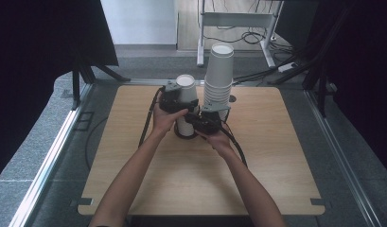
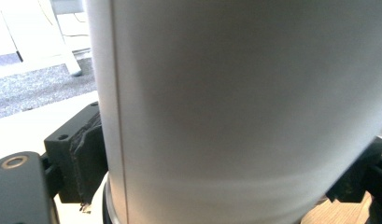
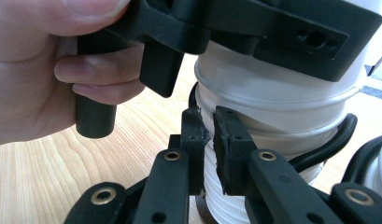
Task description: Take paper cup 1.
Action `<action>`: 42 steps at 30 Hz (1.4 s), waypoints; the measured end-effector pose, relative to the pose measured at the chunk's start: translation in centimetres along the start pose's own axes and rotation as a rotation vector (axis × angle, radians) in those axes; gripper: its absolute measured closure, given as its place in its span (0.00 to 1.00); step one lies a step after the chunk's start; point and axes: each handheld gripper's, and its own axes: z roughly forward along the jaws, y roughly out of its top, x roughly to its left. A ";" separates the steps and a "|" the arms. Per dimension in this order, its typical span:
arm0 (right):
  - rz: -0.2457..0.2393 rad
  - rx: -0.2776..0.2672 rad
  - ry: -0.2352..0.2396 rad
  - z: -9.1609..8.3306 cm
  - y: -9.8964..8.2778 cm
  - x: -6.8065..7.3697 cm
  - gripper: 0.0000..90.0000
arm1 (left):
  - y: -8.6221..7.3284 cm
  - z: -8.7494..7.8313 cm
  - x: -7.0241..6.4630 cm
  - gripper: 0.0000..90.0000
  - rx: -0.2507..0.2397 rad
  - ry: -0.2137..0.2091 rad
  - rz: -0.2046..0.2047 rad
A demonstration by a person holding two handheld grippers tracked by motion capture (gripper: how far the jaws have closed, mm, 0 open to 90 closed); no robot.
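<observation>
Two claws are working one short stack of cups at mid-worktop. Left claw is clamping the top cup's wall to lift it; right claw, nearly closed, is pinching a lower rim to hold the rest down. Beside it, a tall cup stack is standing.

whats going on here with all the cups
A person at a wooden table works two stacks of white paper cups with a claw in each hand. The left claw has its jaws on either side of the shorter stack. The right claw, jaws nearly together, pinches a cup rim low on that stack. The tall stack stands just behind.
</observation>
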 end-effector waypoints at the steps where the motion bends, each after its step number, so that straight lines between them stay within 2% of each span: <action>1: 0.003 0.000 0.000 0.0 0.0 0.0 0.92 | 0.0 0.0 0.0 0.13 -0.002 -0.002 0.001; 13: 0.001 0.003 -0.001 0.1 -0.1 -0.1 0.92 | 0.0 0.1 0.1 0.13 -0.008 -0.008 0.003; 14: 0.000 0.006 -0.003 0.1 -0.1 -0.1 0.93 | 0.1 -0.1 0.1 0.13 -0.029 -0.015 -0.013; 17: 0.002 0.009 -0.002 0.1 -0.1 -0.1 0.93 | 0.4 -0.4 0.2 0.13 -0.039 -0.025 -0.023; 25: 0.001 0.017 -0.006 0.1 -0.2 0.0 0.93 | 1.4 -1.2 0.1 0.13 -0.065 -0.032 -0.011; 34: 0.004 0.020 -0.004 0.1 -0.2 -0.1 0.92 | 2.6 -2.4 0.2 0.13 -0.126 -0.036 -0.024; 39: 0.003 0.021 -0.003 0.0 -0.2 -0.1 0.92 | 3.6 -3.7 0.3 0.13 -0.171 -0.046 -0.033; 42: 0.003 0.019 -0.005 0.0 -0.2 -0.1 0.92 | 4.2 -4.5 0.3 0.13 -0.198 -0.045 -0.023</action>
